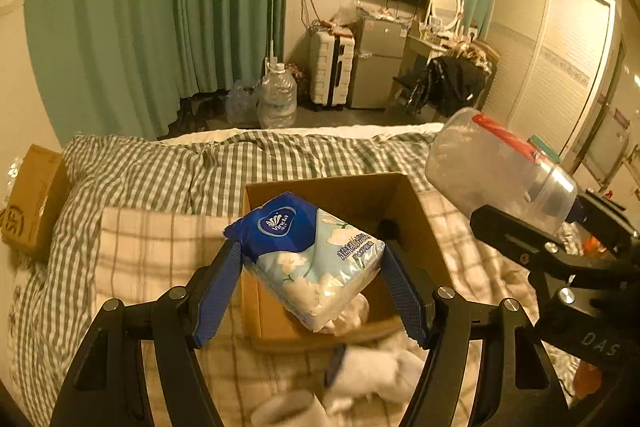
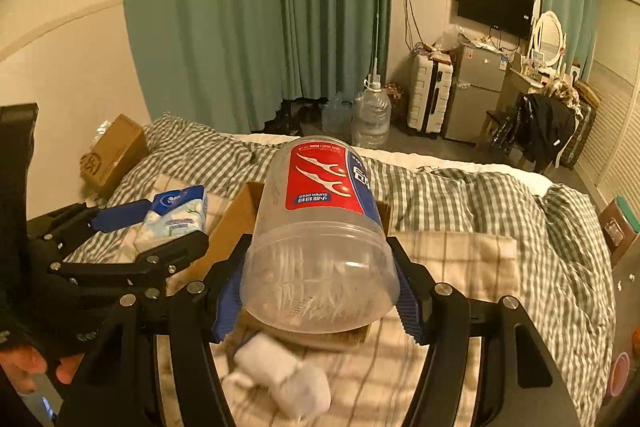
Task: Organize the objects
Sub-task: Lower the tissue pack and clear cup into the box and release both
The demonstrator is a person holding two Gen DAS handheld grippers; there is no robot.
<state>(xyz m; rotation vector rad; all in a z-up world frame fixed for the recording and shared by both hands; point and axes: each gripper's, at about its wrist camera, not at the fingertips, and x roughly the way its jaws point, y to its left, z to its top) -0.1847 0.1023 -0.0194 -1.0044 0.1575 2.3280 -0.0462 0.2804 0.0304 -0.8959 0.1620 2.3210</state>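
At 9 o'clock in the left wrist view a closed shipping carton (image 1: pixel 34 201) sits at the bed's edge, beside the green-checked duvet (image 1: pixel 160 163). The left gripper (image 1: pixel 312 281) has its blue fingers (image 1: pixel 218 291) spread moderately wide and pressed against both sides of a Vinda tissue pack (image 1: pixel 316 259), which hangs tilted above the open cardboard box (image 1: pixel 416 211) at the centre. White rolled socks (image 1: pixel 372 373) lie on the plaid blanket (image 1: pixel 160 247) at 6 o'clock, just in front of the box. At 3 o'clock the right gripper (image 2: pixel 318 301) clamps a clear plastic jar of dental floss picks (image 2: pixel 320 227), red-labelled, lying on its side between the fingers (image 2: pixel 410 309) over the box's right edge; in the right wrist view the jar fills the centre.
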